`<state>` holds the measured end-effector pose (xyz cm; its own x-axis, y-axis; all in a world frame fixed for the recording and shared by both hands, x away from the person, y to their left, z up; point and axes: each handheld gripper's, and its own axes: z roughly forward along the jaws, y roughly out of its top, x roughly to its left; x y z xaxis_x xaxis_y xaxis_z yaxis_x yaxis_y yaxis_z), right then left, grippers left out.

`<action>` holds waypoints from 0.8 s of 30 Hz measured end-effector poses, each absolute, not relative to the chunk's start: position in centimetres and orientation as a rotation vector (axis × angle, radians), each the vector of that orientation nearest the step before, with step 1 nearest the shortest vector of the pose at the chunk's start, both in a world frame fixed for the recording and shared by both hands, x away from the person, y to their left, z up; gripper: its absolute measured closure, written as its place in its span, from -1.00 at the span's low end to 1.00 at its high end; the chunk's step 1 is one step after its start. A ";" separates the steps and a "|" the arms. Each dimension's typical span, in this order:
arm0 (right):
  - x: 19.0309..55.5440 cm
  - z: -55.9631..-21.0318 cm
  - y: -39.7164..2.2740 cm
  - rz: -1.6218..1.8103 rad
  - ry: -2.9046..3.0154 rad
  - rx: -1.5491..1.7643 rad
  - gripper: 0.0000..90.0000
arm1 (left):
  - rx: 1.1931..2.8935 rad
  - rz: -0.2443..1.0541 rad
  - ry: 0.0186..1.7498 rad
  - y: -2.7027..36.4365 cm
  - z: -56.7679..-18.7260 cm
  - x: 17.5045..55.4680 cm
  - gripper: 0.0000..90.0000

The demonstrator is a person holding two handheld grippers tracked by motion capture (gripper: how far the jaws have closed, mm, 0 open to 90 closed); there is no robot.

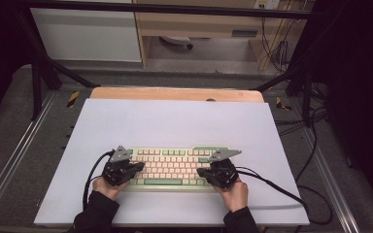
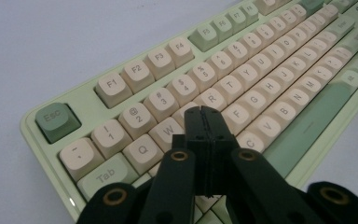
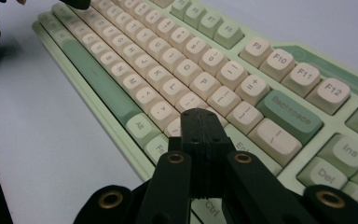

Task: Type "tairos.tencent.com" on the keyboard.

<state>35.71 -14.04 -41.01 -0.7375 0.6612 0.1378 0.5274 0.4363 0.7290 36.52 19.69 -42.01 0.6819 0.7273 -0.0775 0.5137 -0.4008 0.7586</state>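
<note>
- The keyboard [image 1: 171, 167] lies square on the white mat [image 1: 175, 121], near the person's edge of the table; both grippers hang over it, one at each end
- The work looks like typing with closed tips; to do it well I would come down straight on the middle of one cap, press briefly and lift clear before sliding on, since the blunt tip could catch two keys at once (the caps sit close together)
- Left gripper [image 2: 203, 112]: jaws pressed together with nothing between them; the tip is over the upper letter rows, about where W, E and R meet, but I cannot tell whether it touches
- Right gripper [image 3: 199, 114]: jaws likewise together and empty; the tip hovers near the Enter end, just below Backspace [image 3: 286, 113]
- Both hands [image 1: 108, 187] grip from behind, forearms coming in from the near edge, each tool tilted forward and down and angled inward toward the middle of the board; cables trail off to either side
</note>
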 end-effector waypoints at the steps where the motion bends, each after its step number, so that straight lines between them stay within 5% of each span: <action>1: 35.7 -41.1 -14.2 1.183 2.515 1.053 1.00 | 2.096 0.340 0.949 19.6 -42.1 36.6 0.99; 24: 35.2 -41.6 -15.0 1.199 2.511 1.070 1.00 | 2.123 0.341 0.942 19.5 -42.6 36.5 0.99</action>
